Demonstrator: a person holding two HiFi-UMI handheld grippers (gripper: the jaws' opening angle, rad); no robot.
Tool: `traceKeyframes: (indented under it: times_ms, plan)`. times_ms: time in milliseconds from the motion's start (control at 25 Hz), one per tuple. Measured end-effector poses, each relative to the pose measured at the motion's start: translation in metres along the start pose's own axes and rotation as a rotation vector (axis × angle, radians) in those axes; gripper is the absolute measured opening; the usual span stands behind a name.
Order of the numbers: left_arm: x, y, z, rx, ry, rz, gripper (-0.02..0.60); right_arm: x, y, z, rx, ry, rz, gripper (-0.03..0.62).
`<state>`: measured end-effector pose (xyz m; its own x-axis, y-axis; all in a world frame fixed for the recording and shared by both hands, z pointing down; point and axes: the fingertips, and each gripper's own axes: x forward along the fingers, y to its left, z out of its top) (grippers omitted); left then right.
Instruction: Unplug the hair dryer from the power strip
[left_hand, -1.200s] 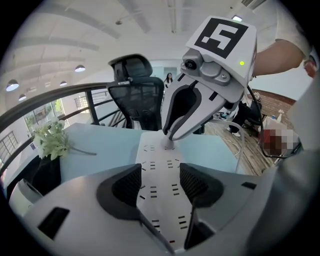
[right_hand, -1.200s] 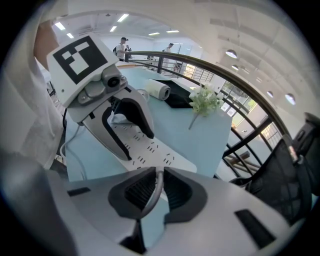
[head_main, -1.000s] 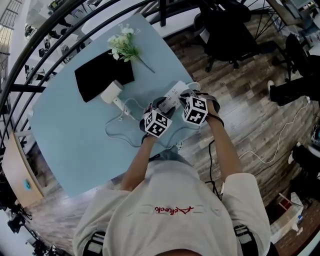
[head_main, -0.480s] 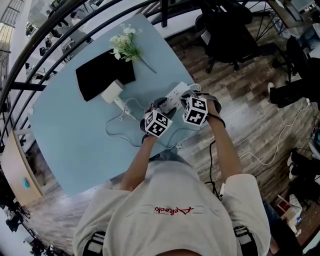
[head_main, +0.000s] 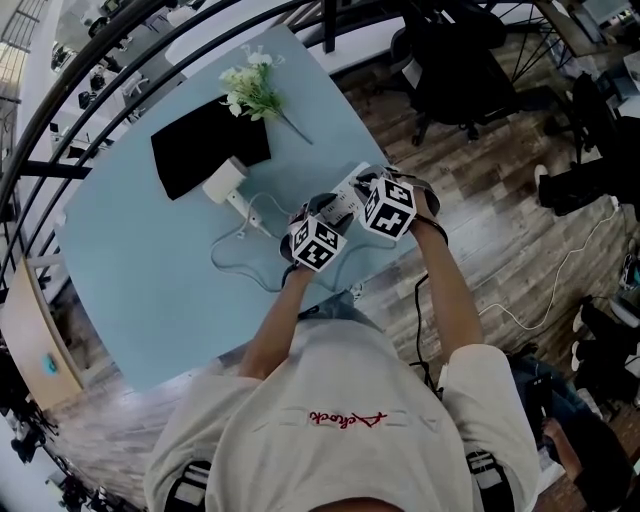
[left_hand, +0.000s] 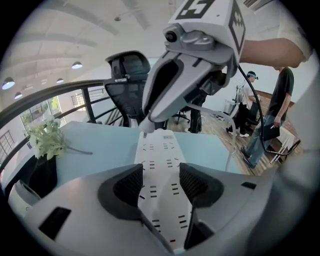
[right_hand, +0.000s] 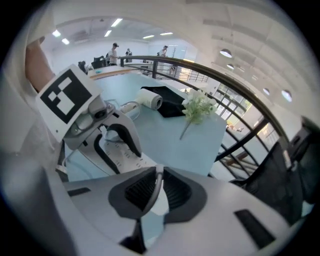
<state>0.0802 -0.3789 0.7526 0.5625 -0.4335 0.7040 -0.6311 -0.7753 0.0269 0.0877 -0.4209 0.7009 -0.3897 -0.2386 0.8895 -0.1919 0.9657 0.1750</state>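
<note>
Broadly, the light blue table (head_main: 140, 290) carries everything, and the white power strip (left_hand: 156, 150) lies near its edge on the person's side, running lengthwise away from the person. Beyond the strip's far end, off the table on the wooden floor, stands a black office chair (head_main: 455, 65). Well to the left of the strip, a black cloth (head_main: 195, 150) lies flat on the table. The white hair dryer (head_main: 224, 182) rests at the cloth's edge nearer the strip, apart from the strip. Its pale cord (head_main: 228, 262) loops over the table to the left of the strip. A small bunch of white and green flowers (head_main: 252, 92) lies past the cloth, farther from the strip than the dryer is. The left gripper (left_hand: 161, 182) straddles the strip's near part, its two dark pads set against the strip's long sides, so it is clasping the strip. The right gripper (right_hand: 156, 186) hangs over the strip's far end, pointing steeply down, its pads clenched on the white plug (left_hand: 145, 127). The plug sits just at the strip's far sockets. Whether its prongs have come clear of the strip cannot be told from these views.
</note>
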Motion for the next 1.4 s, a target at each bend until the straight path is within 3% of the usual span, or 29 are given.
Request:
traceKeyframes:
  times_ms: [280,480,640,760,960,1200,1400]
  plan:
    - [-0.003,0.0,0.0,-0.004,-0.013,0.014,0.232,-0.016,-0.015,0.001,0.011,-0.011,-0.042,0.057]
    - [-0.016,0.008,0.012,-0.022,-0.094,0.057,0.232,-0.021,-0.006,-0.01,0.062,-0.031,-0.062,0.058]
    - [-0.028,-0.001,0.019,-0.029,-0.131,0.037,0.23,-0.036,-0.002,-0.01,0.107,-0.077,-0.1,0.057]
    - [-0.039,-0.01,0.03,-0.009,-0.162,0.041,0.175,-0.054,-0.001,-0.01,0.146,-0.119,-0.142,0.058]
    - [-0.056,-0.017,0.042,0.019,-0.198,0.049,0.027,-0.075,0.006,-0.013,0.189,-0.167,-0.206,0.057]
    - [-0.074,-0.03,0.049,0.047,-0.218,0.07,0.009,-0.096,0.019,-0.013,0.228,-0.214,-0.254,0.057]
    - [-0.093,-0.04,0.059,0.033,-0.262,0.093,0.009,-0.121,0.02,-0.015,0.396,-0.359,-0.304,0.058]
